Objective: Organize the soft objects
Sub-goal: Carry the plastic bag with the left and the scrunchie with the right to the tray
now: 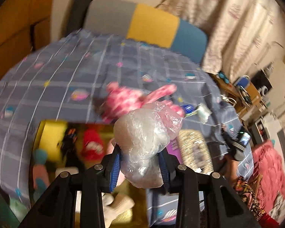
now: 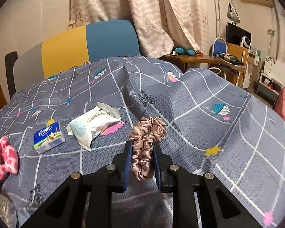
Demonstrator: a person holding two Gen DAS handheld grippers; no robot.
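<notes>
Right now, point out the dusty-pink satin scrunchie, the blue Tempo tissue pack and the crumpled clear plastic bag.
dusty-pink satin scrunchie [image 2: 145, 148]: right wrist view, gathered middle.
blue Tempo tissue pack [image 2: 48, 137]: right wrist view, printed top face.
crumpled clear plastic bag [image 1: 142, 142]: left wrist view, bulging centre.

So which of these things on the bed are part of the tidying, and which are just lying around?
Part of the job:
- clear plastic bag, in the left fingers
- satin scrunchie, in the right fingers
- pink bow on the bedspread
- yellow box holding soft items

Just lying about:
- tissue pack
- wet-wipes packet
- bedside table
</notes>
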